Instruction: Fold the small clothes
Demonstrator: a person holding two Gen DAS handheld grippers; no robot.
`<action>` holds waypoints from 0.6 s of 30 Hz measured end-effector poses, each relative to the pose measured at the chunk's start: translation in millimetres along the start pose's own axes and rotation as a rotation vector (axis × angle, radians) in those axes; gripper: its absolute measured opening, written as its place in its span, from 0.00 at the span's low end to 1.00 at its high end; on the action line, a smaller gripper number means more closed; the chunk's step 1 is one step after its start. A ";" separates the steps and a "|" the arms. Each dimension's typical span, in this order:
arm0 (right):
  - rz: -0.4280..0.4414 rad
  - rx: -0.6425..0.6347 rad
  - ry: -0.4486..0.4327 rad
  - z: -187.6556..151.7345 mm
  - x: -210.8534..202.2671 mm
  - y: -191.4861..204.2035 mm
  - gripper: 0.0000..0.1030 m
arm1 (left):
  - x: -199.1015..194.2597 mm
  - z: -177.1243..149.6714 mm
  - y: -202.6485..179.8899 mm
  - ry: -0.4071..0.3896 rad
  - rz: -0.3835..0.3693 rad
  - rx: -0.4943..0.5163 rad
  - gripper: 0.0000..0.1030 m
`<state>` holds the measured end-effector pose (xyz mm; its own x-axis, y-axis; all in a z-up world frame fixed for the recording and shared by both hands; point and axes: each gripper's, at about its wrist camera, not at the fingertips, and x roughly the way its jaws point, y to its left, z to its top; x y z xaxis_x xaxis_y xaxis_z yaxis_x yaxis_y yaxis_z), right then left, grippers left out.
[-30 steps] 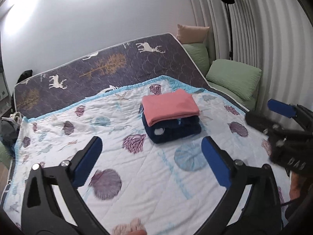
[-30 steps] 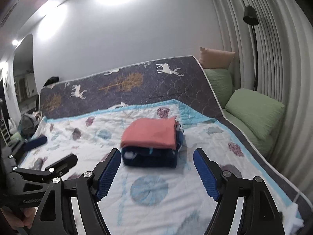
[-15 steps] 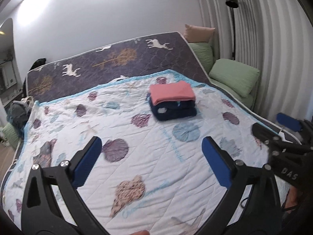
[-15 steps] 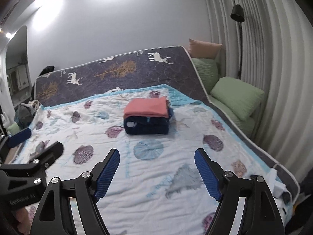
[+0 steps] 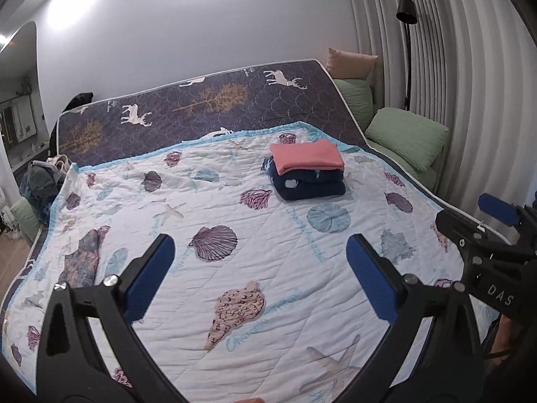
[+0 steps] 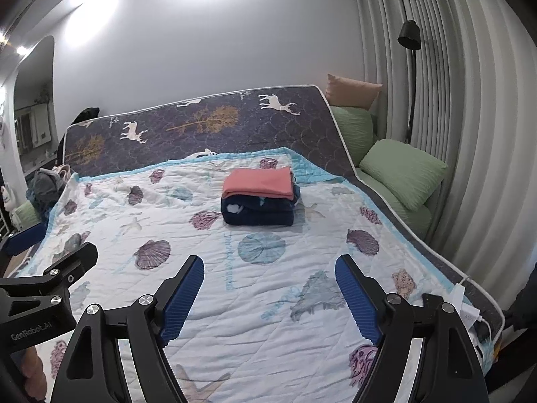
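A folded pink garment [image 5: 307, 157] lies on top of a folded dark blue garment [image 5: 310, 184] in a neat stack on the far right part of the bed; the stack also shows in the right wrist view, pink [image 6: 258, 183] over blue [image 6: 260, 211]. My left gripper [image 5: 260, 272] is open and empty, held well back over the near part of the quilt [image 5: 201, 295]. My right gripper [image 6: 268, 294] is open and empty, also well short of the stack. Each gripper shows at the edge of the other's view.
A shell-print quilt [image 6: 208, 268] covers the bed. A dark mattress with deer print [image 5: 201, 107] leans at the head. Green pillows [image 5: 407, 136] and a floor lamp [image 5: 406, 10] stand at the right by the curtain. A pile of clothes [image 5: 42, 181] sits at the left edge.
Both grippers have pulled back from the stack toward the foot of the bed. The stack looks smaller and farther away. Both stay open and empty.
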<state>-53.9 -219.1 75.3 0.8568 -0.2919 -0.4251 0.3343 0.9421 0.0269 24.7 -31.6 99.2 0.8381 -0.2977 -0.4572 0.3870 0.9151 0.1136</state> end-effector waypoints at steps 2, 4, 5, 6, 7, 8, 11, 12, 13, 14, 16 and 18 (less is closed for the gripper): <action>-0.002 0.001 -0.004 -1.9 -3.6 1.9 0.80 | -3.2 -1.7 -1.7 -0.004 0.000 0.007 0.99; 0.001 0.006 -0.003 -3.1 -6.1 2.9 0.81 | -4.9 -3.3 -3.4 -0.006 -0.001 0.016 0.99; 0.003 0.007 -0.002 -3.3 -6.7 3.3 0.81 | -5.8 -4.2 -3.8 -0.007 -0.002 0.018 0.99; 0.004 0.007 0.000 -3.5 -7.5 4.1 0.81 | -7.3 -5.1 -4.0 -0.008 -0.002 0.020 0.99; 0.003 0.006 0.000 -3.6 -8.3 4.7 0.81 | -8.0 -5.5 -4.1 -0.010 -0.003 0.021 0.99; 0.003 0.004 -0.001 -3.7 -8.8 4.7 0.81 | -9.0 -6.1 -4.1 -0.011 -0.003 0.022 0.99; -0.002 0.002 -0.006 -4.0 -11.6 5.1 0.81 | -10.3 -7.0 -4.2 -0.011 -0.009 0.018 0.99; -0.001 0.003 -0.008 -3.9 -12.8 5.3 0.81 | -10.8 -7.1 -4.3 -0.011 -0.012 0.017 0.99; -0.001 0.004 -0.010 -3.9 -13.6 5.3 0.81 | -11.3 -7.4 -4.8 -0.012 -0.014 0.018 0.99; -0.001 0.004 -0.010 -4.1 -13.4 5.2 0.81 | -11.5 -7.7 -5.1 -0.012 -0.014 0.017 0.99; -0.002 0.005 -0.011 -4.3 -13.6 5.0 0.81 | -11.6 -7.9 -5.4 -0.011 -0.016 0.018 0.99; 0.000 0.005 -0.009 -4.5 -13.8 4.8 0.81 | -12.2 -8.3 -5.4 -0.009 -0.018 0.018 0.99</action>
<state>-65.9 -209.8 77.2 0.8603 -0.2936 -0.4167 0.3365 0.9411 0.0317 9.2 -30.7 96.8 0.8340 -0.3169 -0.4517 0.4091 0.9045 0.1207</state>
